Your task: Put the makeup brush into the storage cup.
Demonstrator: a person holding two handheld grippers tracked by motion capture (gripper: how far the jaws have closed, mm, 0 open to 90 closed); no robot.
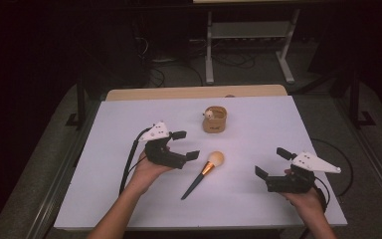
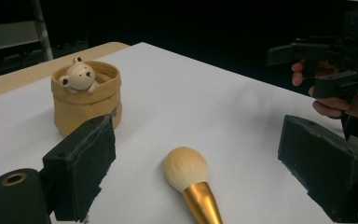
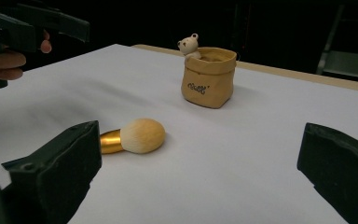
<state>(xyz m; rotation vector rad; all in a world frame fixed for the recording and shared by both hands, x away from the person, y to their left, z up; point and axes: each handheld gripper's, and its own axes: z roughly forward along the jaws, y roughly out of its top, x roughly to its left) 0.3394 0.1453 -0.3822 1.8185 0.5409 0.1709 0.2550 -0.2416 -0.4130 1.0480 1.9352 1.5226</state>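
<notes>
Both grippers, L (image 1: 185, 144) & R (image 1: 272, 163), gape wide, empty; brush (image 1: 202, 174) lies btwn them; pouch (image 3: 208, 77) beyond, lettering unreadable.

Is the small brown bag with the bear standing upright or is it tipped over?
Upright. The bag stands on its flat base on the table, its rolled mouth facing up, with the bear peeking over the rim.

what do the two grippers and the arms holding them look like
Each hand-held gripper, left and right, has a black body, two blocky black jaws and a pale three-cornered plate on top. A black cable trails from the left one. The forearms are bare, no sleeves.
</notes>
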